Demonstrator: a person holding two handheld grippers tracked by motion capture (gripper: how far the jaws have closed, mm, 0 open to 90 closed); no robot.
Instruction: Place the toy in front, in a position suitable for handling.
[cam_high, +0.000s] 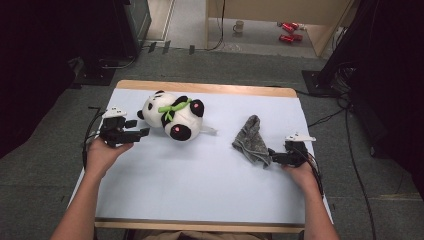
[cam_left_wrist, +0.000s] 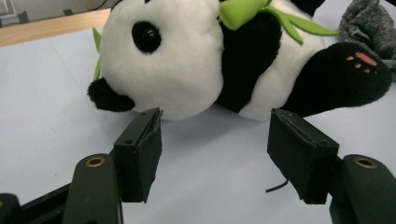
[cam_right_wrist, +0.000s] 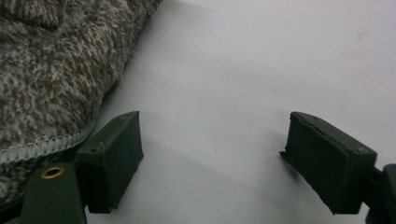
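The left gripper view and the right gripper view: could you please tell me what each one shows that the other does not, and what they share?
The left gripper view alone has the toy panda lying on its side past the open left gripper, with green leaves at its neck and a wooden table edge. The right gripper view alone has the open right gripper, nothing between its jaws. Both share the white table cover and the grey knitted cloth, which sits only at a corner of the left gripper view.
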